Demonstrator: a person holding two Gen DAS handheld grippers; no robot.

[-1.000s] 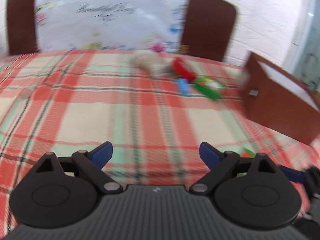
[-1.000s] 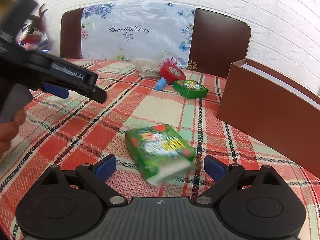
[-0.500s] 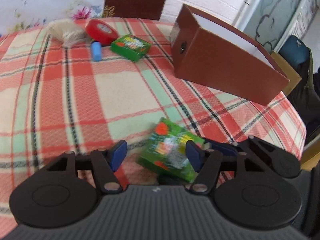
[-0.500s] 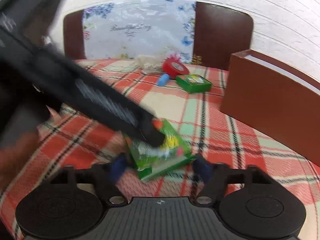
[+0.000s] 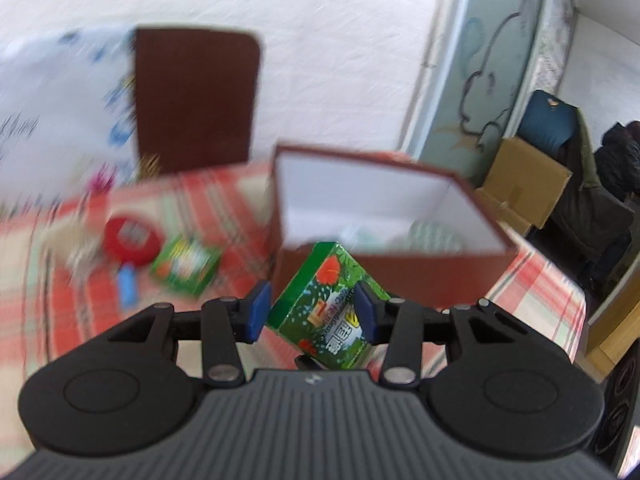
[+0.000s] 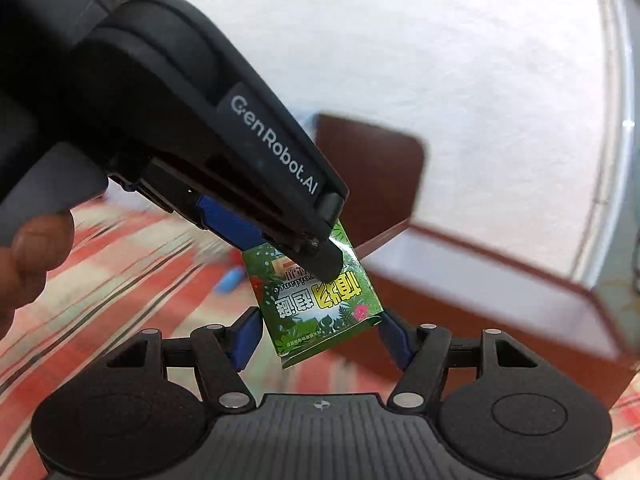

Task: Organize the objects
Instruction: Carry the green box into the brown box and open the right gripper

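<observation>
Clutter first, far left on the table [image 5: 208, 200]: a red tape roll [image 5: 133, 239], a small blue piece [image 5: 127, 284] and a second green pack [image 5: 186, 265] lie close together, blurred, likely waiting their turn. Centre now, the left gripper [image 5: 313, 314] has a green pack [image 5: 325, 308] pinched at a tilt between its blue pads, lifted clear of the plaid cloth, presumably so it can clear the wall. Just beyond stands the brown box [image 5: 394, 270], open-topped, white inside, with something pale in it that is too blurred to name. Over in the right view, the right gripper [image 6: 318, 338] sits with jaws wide, flanking the pack's [image 6: 318, 306] lower end; whether a pad touches it, I cannot tell. Looks like an escort, not a grip.
</observation>
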